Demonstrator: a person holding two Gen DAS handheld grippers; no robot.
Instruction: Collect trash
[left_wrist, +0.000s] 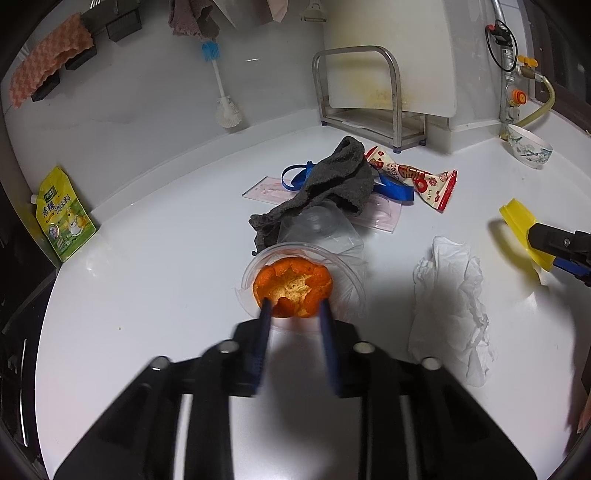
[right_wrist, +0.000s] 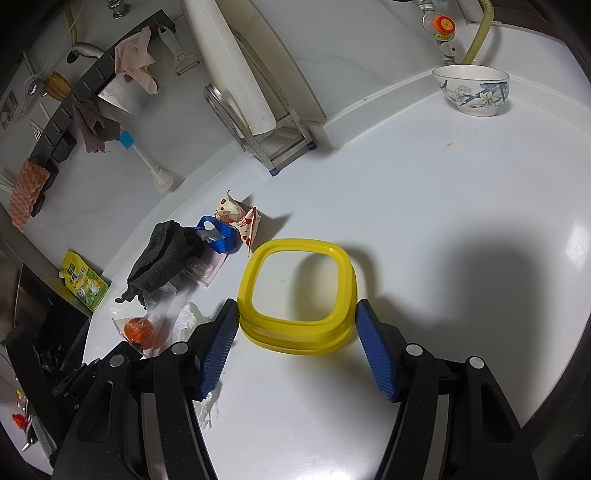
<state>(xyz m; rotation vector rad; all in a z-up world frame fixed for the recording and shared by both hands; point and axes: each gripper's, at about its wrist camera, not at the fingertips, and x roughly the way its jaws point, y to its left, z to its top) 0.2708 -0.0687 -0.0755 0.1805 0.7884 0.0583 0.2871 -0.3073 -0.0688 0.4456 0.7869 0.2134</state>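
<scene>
So your left gripper (left_wrist: 293, 308) has its blue fingers (left_wrist: 265, 314) pinched on either side of the orange peel (left_wrist: 291, 291) — it looks like a hollowed-out mandarin skin, and the tips sit right against its near edge. The peel is in front of, or maybe inside, a clear plastic cup (left_wrist: 332, 266) lying on its side on the white countertop (left_wrist: 155, 266); I can't tell which.

Your right gripper (right_wrist: 295, 328) is spread wide, blue pads (right_wrist: 373, 343) on both sides of a yellow plastic ring (right_wrist: 295, 291), some kind of squarish lid frame. The pads look just beside its outer edge, not squeezing it.

Other trash on the counter:
- crumpled white tissue (left_wrist: 450, 295) between the two grippers
- red-and-white snack wrapper (left_wrist: 417, 177) further back, near the metal rack (left_wrist: 373, 99)
- blue ribbon (left_wrist: 391, 188) tangled under a dark grey cloth (left_wrist: 332, 184)
- clear blister packaging (left_wrist: 266, 190) underneath that cloth

Off to the left a green drink pouch (left_wrist: 62, 218) leans at the counter edge, and a floral bowl (right_wrist: 471, 90) sits in the far right corner — well apart from everything else.
</scene>
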